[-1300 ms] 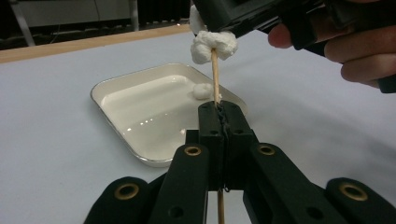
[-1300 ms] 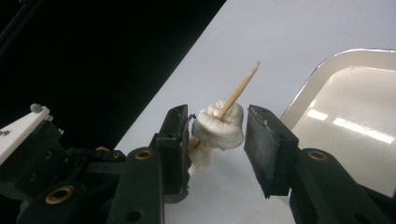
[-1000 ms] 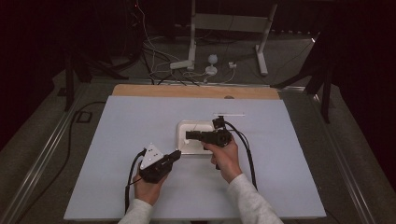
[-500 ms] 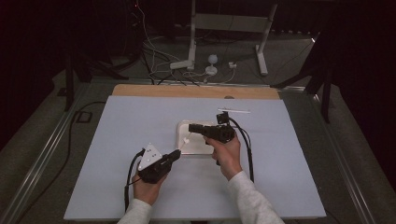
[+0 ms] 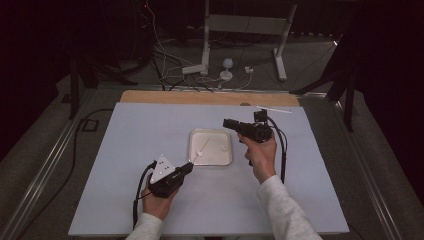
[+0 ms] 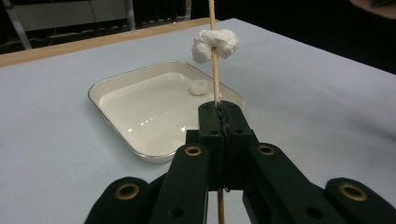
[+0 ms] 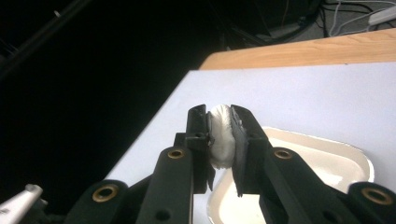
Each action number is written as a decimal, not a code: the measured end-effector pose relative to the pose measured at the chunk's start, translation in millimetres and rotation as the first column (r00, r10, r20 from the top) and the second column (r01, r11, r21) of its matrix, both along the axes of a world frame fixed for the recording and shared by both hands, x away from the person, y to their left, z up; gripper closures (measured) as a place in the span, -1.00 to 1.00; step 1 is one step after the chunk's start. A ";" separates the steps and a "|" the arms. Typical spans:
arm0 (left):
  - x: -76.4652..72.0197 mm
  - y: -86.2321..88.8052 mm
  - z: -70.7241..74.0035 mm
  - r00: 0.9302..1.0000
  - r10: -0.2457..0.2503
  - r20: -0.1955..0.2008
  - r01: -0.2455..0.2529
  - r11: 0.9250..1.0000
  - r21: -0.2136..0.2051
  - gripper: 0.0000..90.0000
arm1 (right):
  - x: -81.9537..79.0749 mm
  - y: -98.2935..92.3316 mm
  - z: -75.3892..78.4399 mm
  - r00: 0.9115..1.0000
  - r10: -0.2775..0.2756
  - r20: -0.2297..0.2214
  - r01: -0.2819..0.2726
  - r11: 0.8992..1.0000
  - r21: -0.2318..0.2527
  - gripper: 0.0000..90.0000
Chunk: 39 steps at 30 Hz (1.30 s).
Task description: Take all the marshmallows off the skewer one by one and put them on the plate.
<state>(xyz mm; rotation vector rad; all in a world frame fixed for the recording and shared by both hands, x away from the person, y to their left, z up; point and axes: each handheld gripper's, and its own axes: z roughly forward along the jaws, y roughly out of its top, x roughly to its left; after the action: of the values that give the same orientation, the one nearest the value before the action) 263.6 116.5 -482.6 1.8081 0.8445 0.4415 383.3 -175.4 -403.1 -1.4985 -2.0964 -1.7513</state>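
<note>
left tongs (image 6: 219, 109) pinch skewer (image 6: 214, 56) | right tongs (image 7: 222, 128), lately closing, squeeze marshmallow (image 7: 220, 135) | risk: soft piece slips, misses upper-centre tip

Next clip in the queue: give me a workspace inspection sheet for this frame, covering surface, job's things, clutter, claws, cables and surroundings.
Surface: pale blue table sheet with a light wooden strip along its far edge.
Job's things: shallow cream rectangular tray mid-table, one white marshmallow piece lying in it; thin wooden skewer with a white marshmallow threaded on it.
Clutter: thin white stick near the far right corner.
Claws: left claw shut on the skewer, held upright near the tray; right claw shut on another white marshmallow piece, raised above the tray's far right corner.
Cables: black cable trails from the left claw; another from the right.
Surroundings: dark room, grey floor, white stand legs, loose wires.
</note>
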 end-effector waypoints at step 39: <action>5.3 14.7 1.6 0.997 0.068 -0.024 -0.070 0.996 -0.058 1.00 | -1.0 36.7 -32.6 0.999 0.046 -0.013 -0.048 0.981 -0.190 -0.42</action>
<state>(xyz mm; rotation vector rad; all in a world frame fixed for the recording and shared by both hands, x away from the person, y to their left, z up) 269.0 131.2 -481.0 1.7360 0.9278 0.4375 382.3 -138.7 -435.7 -1.4806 -2.3332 -1.5644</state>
